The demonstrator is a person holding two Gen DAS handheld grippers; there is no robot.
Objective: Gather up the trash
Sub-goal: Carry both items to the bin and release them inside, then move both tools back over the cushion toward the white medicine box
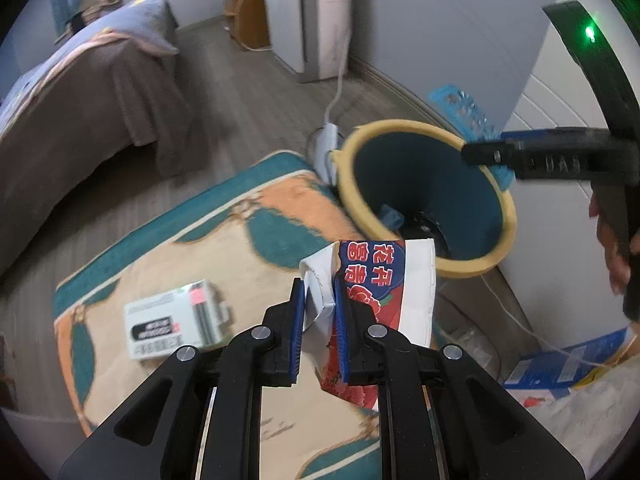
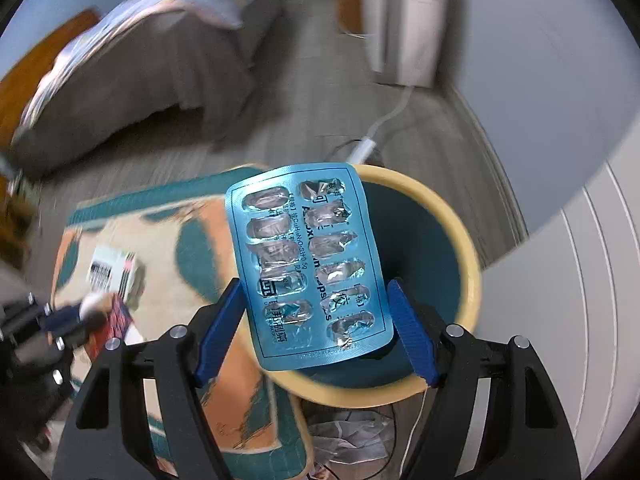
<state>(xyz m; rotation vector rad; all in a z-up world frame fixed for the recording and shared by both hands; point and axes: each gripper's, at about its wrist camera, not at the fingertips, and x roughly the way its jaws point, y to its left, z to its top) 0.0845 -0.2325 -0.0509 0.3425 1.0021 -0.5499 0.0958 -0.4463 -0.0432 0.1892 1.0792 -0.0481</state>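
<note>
blister pack (image 2: 310, 268) over bin (image 2: 460, 232)

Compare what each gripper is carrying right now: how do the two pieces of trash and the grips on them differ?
The left gripper pinches a crumpled red, blue and white paper cup by its wall, jaws nearly closed; the right gripper spans a flat blue blister pack edge to edge, jaws wide. The cup sits short of the yellow-rimmed bin; the pack hangs over its opening. Both are held.
</note>
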